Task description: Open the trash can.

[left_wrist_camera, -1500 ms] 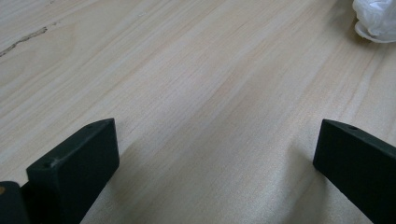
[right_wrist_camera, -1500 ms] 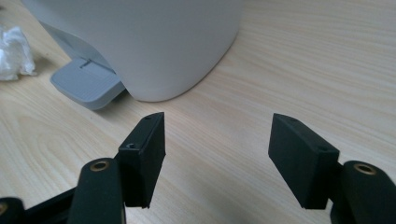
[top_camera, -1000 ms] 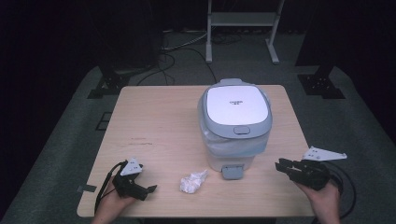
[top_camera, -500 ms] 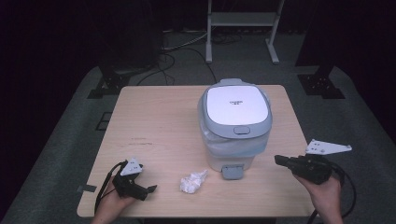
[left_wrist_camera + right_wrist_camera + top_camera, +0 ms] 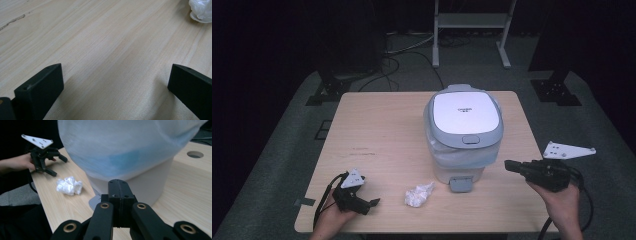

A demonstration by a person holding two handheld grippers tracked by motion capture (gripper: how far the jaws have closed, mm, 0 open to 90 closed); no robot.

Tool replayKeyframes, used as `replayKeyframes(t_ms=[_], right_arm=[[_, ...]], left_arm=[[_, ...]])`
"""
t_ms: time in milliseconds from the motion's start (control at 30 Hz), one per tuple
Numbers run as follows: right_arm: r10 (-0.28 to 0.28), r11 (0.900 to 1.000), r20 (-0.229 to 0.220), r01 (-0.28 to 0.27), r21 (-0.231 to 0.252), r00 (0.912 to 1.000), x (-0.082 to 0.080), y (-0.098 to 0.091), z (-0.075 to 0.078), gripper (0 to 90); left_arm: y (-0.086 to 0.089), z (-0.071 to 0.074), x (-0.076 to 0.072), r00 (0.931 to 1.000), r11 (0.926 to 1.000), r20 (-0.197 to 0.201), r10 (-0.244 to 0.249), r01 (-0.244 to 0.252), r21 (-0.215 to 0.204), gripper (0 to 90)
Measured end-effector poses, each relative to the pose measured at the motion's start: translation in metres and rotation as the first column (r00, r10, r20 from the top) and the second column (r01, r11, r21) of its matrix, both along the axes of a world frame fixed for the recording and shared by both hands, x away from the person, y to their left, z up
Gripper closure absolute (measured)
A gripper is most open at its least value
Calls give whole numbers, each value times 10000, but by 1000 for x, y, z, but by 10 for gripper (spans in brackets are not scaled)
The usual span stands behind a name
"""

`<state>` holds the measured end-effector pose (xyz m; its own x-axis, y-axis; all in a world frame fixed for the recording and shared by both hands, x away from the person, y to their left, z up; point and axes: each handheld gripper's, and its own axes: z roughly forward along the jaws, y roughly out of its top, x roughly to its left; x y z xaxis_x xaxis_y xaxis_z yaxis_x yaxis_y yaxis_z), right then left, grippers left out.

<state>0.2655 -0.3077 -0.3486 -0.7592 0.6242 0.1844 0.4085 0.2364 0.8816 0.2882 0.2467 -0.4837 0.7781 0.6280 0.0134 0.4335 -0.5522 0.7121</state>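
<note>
On the wooden tabletop point(image 5: 387, 130), right of centre, stands a pedal bin point(image 5: 463, 135) with a white lid, a grey rim and a clear liner bulging below the rim; its grey pedal point(image 5: 460, 184) faces the near edge. In the right gripper view the bin's lined body rises close ahead of the right claw point(image 5: 117, 187), whose 2 black jaws are clenched together with nothing between them, having just closed. In the high view that claw point(image 5: 511, 166) hangs off the bin's right side, pointing toward it. The left claw point(image 5: 371, 203) rests on the tabletop near the front left corner, jaws spread wide and released. A crumpled white paper wad point(image 5: 419, 195) lies between the left claw and the pedal, touching neither.
</note>
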Motion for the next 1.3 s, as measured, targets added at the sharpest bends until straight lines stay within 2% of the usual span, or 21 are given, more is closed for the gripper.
replayKeyframes(t_ms=[433, 667, 933, 1300], right_arm=[[382, 9974, 464, -409, 587, 9982, -3, 1, 34, 900], [662, 9940, 930, -738, 803, 9935, -4, 9, 55, 900], [924, 9894, 1230, -1050, 1000, 9881, -2, 18, 69, 900], [1317, 9826, 1441, -1484, 1119, 9808, 7, 35, 78, 900]], left_arm=[[0, 0, 0, 10000, 10000, -3, 3, -3, -5, 0], [0, 0, 0, 10000, 10000, 9, 6, -6, -15, 0], [0, 0, 0, 10000, 10000, 10, 5, -5, -14, 0], [0, 0, 0, 10000, 10000, 9, 4, -4, -14, 0]])
